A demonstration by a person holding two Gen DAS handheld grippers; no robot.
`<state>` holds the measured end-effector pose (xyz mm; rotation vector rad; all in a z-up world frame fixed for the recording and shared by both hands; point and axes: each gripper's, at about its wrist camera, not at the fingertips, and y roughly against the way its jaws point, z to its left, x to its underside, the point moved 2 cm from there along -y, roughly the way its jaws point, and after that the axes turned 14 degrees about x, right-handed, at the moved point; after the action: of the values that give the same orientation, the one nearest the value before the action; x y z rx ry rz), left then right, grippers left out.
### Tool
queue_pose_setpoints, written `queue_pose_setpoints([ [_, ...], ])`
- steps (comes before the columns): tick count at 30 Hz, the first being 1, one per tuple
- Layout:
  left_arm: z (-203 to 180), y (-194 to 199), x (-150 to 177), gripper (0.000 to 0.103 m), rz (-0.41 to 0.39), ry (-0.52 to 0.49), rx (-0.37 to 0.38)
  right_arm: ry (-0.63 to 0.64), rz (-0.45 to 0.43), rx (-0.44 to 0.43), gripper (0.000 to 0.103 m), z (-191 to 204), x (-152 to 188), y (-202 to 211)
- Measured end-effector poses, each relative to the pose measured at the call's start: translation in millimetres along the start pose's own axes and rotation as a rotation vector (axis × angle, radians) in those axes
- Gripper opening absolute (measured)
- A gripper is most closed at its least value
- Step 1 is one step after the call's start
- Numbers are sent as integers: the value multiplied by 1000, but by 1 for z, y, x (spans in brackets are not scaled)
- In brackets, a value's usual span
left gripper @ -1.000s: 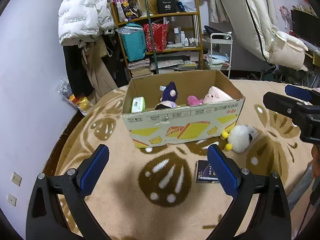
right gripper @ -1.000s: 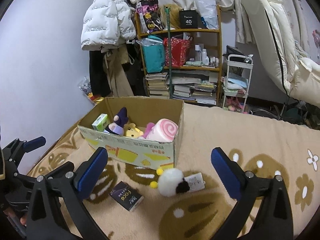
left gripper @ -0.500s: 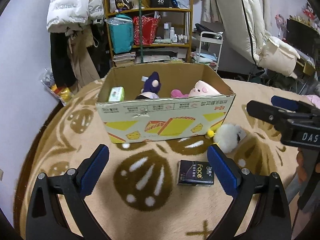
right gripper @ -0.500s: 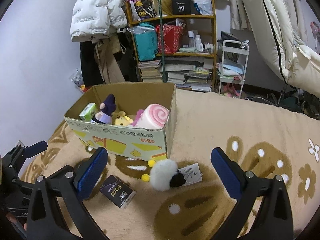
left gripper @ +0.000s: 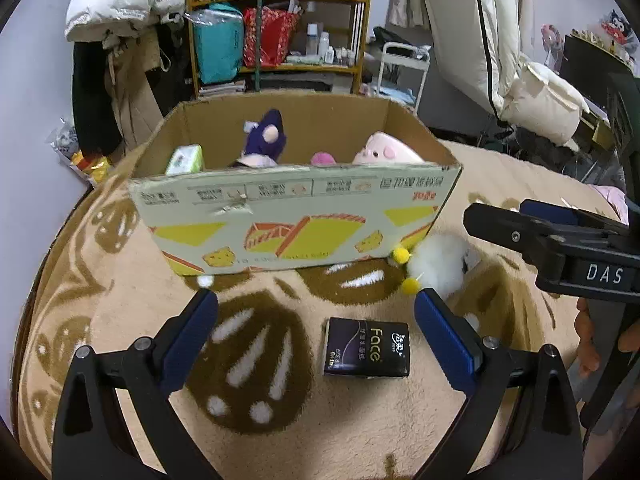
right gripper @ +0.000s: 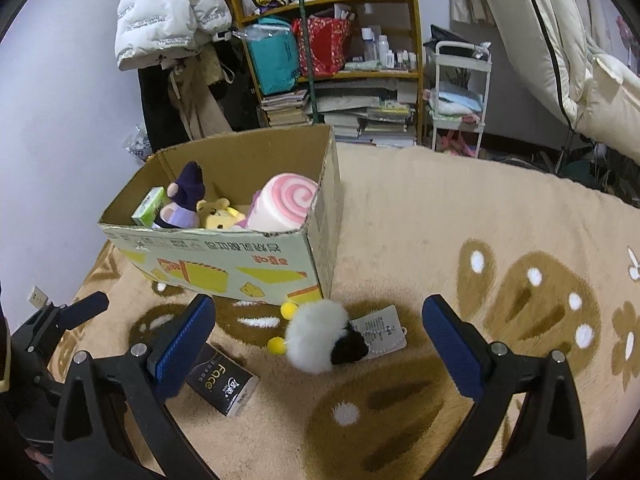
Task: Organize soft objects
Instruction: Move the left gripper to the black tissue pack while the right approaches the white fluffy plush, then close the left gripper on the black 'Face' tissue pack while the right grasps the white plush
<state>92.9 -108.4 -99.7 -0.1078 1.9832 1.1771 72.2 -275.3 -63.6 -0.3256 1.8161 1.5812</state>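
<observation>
Risk comes mainly from how close the two loose items lie to each other and to the cardboard box [right gripper: 280,272]: the white sheep plush [right gripper: 318,338] sits on the rug [right gripper: 460,216] just beside the box's near corner, and the dark tissue pack [left gripper: 366,347] lies near it, so a careless reach could catch the wrong one, shove the plush under the box edge, or pinch only its paper tag [right gripper: 378,332] and let it slip. Both tools are empty. The left gripper [left gripper: 316,340] has its jaws spread wide above the tissue pack, and the right gripper [right gripper: 320,350] is equally wide, framing the plush. From the right wrist view the plush's long axis runs roughly left to right, yellow feet toward the box, black face toward the tag. The pack lies flat, its long side roughly parallel to the box front. Several toys already sit inside the box.
</observation>
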Motion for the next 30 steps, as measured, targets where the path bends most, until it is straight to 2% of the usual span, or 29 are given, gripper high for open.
queue_pose_setpoints([
  [10,-1,-26,7,98,81,-25,8,10,114,-26,103,4,8,-23],
  [17,-5,-37,11,98,109,-54,-10,17,177,-26,103,7,14,-39],
  [28,-14,-50,17,98,165,-46,27,29,215,-22,103,10,20,-50],
  [30,-16,-53,18,98,175,-49,30,34,234,-25,99,11,22,-53],
])
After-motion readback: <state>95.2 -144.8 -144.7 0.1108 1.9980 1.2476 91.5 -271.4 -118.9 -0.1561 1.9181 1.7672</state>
